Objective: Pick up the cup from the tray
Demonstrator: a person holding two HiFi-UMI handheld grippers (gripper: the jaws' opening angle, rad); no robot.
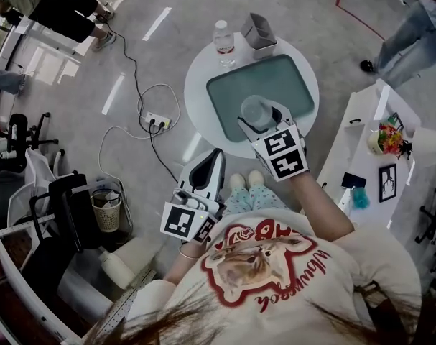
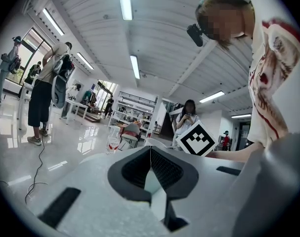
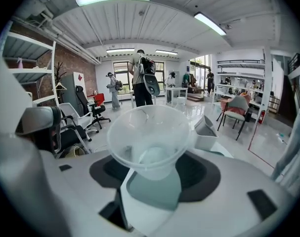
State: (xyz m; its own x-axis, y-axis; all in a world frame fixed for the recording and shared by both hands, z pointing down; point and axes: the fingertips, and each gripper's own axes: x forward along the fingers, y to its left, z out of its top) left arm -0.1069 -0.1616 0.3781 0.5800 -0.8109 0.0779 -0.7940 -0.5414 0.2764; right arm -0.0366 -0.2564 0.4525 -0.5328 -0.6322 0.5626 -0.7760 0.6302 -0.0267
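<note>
Right gripper view showed my right gripper [image 3: 153, 164] with fingers clamped on the thin clear plastic cup [image 3: 149, 132] over the near edge of the grey-green tray [image 1: 289, 77], my left gripper [image 2: 150, 157] with fingers closed on nothing; squeezing harder, I judged, might buckle the cup loose.

The round white surface [image 1: 197, 85] carries 3 things: a green tray [image 1: 289, 85] at its middle, with a bottle [image 1: 225, 43] and a grey box [image 1: 259, 31] just beyond the tray.
</note>
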